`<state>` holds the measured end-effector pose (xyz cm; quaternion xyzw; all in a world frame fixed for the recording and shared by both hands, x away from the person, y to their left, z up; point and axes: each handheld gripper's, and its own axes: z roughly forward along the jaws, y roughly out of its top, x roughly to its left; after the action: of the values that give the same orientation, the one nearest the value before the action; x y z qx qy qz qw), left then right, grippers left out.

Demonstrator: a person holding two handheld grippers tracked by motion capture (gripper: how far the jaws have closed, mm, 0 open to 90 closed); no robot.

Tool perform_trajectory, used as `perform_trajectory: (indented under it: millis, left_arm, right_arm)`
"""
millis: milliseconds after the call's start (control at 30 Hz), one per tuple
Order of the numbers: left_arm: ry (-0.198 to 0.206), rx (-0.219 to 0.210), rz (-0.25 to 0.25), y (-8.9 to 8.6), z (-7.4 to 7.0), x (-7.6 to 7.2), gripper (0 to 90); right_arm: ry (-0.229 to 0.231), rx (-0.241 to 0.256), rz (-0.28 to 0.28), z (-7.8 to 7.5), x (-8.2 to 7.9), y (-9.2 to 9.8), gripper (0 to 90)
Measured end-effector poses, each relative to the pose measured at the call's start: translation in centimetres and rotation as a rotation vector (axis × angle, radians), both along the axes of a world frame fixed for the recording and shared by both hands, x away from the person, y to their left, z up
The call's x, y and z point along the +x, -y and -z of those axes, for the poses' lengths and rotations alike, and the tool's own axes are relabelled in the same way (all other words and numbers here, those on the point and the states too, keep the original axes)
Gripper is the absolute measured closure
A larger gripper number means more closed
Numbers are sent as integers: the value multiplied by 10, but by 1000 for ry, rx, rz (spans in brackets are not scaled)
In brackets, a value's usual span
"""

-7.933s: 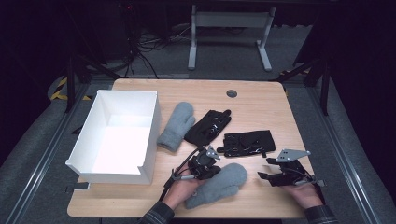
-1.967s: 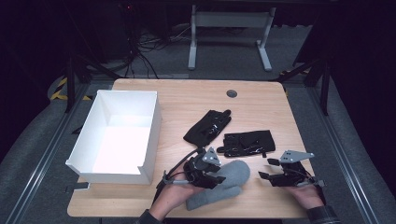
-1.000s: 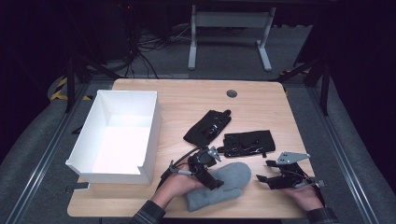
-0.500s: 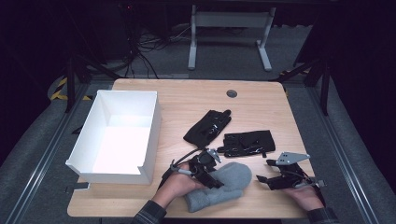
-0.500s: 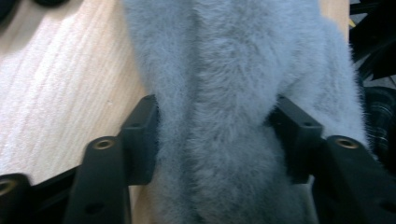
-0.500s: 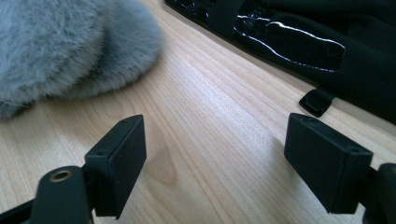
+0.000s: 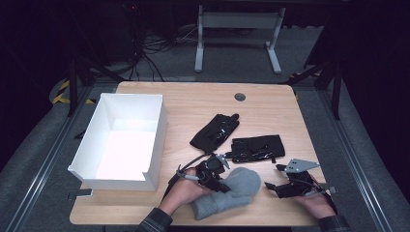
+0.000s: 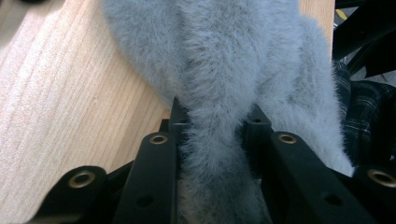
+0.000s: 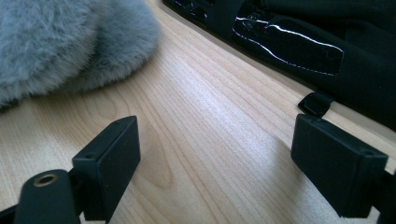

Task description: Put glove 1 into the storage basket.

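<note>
Clamping the grey mitten (image 7: pixel 227 192) unchanged, left gripper (image 7: pixel 213 172) barely shifted; right gripper (image 7: pixel 284 182) stays wide.

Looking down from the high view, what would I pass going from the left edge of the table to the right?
White box → left gripper, its fingers shut on the grey fluffy mitten → right gripper, open over bare wood. The two black gloves lie farther back, so I leave them out of the order.
</note>
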<state>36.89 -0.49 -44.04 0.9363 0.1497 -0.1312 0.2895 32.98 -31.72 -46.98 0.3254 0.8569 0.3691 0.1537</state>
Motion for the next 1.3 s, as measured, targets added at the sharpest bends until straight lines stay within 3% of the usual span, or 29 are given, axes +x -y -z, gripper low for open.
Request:
perform_trajectory:
  millis: [267,433,633,667,767,1000,1300]
  left_arm:
    - [34,-35,-31,-7,-15,-5,755]
    - [71,-90,-85,-16,-27,-4,755]
    - [113,-113,-147,-25,-40,-3,754]
    - [128,-129,-182,-29,-45,-2,754]
    - [140,-138,-202,-32,-50,-2,754]
    - [192,-174,-274,-46,-79,1,754]
    - [255,-194,-319,-62,-127,6,754]
  right_arm:
    - [0,1,1,0,0,0,162]
    - [0,-1,1,0,0,0,160]
    - [-1,-3,0,0,0,0,158]
    - [0,-2,1,0,0,0,158]
    - [0,-2,0,0,0,0,158]
    - [0,-2,1,0,0,0,158]
    - [0,-2,1,0,0,0,158]
